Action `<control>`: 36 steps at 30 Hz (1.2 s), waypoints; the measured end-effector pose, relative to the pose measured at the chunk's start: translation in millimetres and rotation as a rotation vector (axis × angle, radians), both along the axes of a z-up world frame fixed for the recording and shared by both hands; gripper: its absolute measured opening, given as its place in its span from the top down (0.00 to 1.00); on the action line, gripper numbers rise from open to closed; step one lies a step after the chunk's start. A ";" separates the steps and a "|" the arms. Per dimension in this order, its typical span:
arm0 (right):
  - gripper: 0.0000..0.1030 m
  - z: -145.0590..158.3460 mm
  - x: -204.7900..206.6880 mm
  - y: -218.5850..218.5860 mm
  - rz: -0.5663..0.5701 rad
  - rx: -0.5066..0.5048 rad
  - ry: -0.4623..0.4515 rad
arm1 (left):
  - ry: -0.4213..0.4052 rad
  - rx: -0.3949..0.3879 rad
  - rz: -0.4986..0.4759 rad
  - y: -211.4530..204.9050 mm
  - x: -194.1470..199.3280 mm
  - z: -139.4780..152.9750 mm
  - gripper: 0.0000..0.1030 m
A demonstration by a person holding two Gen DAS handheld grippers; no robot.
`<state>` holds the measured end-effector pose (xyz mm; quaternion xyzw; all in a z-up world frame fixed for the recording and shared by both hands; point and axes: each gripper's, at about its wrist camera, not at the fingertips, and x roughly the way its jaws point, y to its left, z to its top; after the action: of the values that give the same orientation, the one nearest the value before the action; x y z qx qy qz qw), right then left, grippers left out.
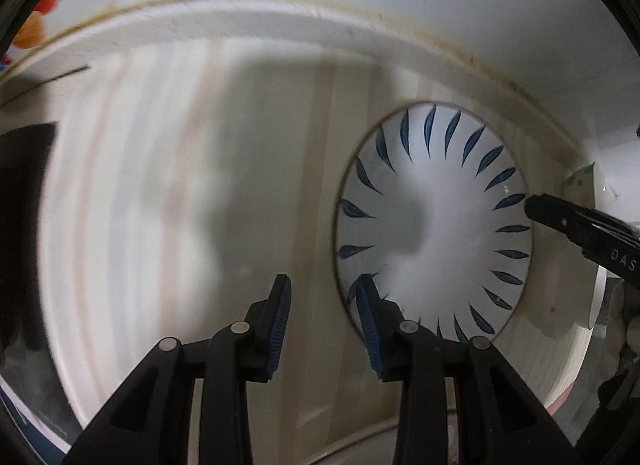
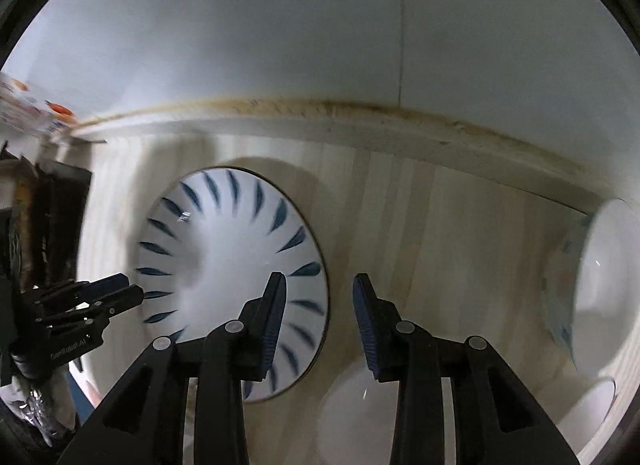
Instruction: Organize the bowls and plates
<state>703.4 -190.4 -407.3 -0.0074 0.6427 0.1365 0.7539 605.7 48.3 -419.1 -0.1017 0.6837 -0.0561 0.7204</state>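
Observation:
A white plate with blue leaf strokes around its rim [image 1: 432, 221] lies flat on the pale wooden table [image 1: 180, 185]. My left gripper [image 1: 324, 297] hovers just left of the plate, its jaws apart with only bare wood between them. In the left wrist view my right gripper [image 1: 536, 207] reaches in over the plate's right rim. The right wrist view shows the same plate [image 2: 232, 261] at centre left. My right gripper [image 2: 318, 289] is open above the plate's right edge and holds nothing. My left gripper [image 2: 124, 289] is at the plate's left edge.
A white bowl with a patterned outside [image 2: 600, 277] stands at the right. A plain white dish [image 2: 348, 405] lies under my right gripper, and another white bowl [image 2: 592, 401] sits at the lower right. A black object [image 1: 24, 225] is at the left, and a white wall [image 2: 320, 45] runs behind.

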 end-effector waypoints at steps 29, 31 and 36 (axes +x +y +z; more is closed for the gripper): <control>0.86 72.2 -84.2 8.5 0.076 0.098 -0.075 | -0.185 0.013 -0.067 -18.1 -81.3 113.7 0.76; 0.86 79.3 -104.4 6.5 0.074 0.110 -0.080 | -0.191 0.026 -0.073 -18.6 -94.6 120.2 0.77; 0.86 79.2 -161.9 7.3 0.081 0.144 -0.060 | -0.160 0.031 -0.083 -13.4 -140.6 115.6 0.76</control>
<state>541.6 -183.1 -328.1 0.0168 0.6076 0.2127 0.7650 465.1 34.9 -303.5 -0.0573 0.6283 -0.0835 0.7714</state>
